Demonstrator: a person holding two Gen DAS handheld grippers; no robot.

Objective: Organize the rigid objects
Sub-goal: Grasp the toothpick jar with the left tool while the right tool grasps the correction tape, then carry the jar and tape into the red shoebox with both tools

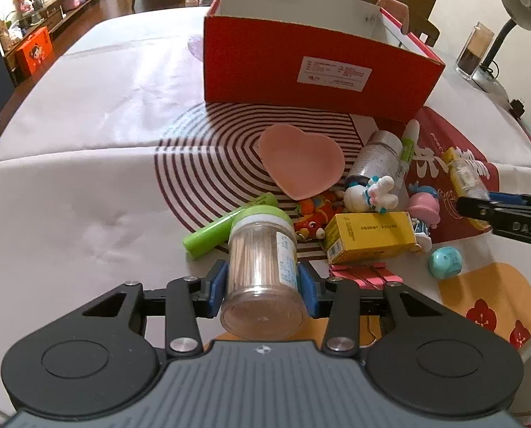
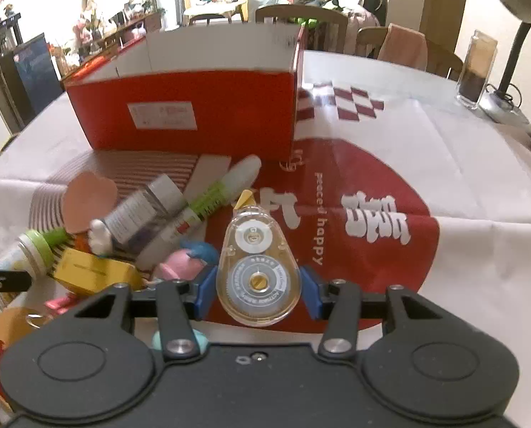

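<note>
My left gripper (image 1: 262,285) is shut on a clear toothpick jar (image 1: 262,267) with a green lid, held above the tablecloth. My right gripper (image 2: 257,287) is shut on a clear correction tape dispenser (image 2: 257,264) with a yellow tip; this gripper also shows in the left wrist view (image 1: 479,207). An open red cardboard box (image 1: 312,60) stands behind the pile; it also shows in the right wrist view (image 2: 194,110). The pile holds a pink heart dish (image 1: 301,160), a yellow box (image 1: 369,235), a green tube (image 1: 226,224), a glitter bottle (image 1: 376,157) and small figurines (image 1: 369,192).
A desk lamp (image 1: 515,18) and a glass jar (image 1: 474,51) stand at the back right of the table. A teal ball (image 1: 445,262) and pink clips (image 1: 365,274) lie near the pile. Chairs stand behind the table.
</note>
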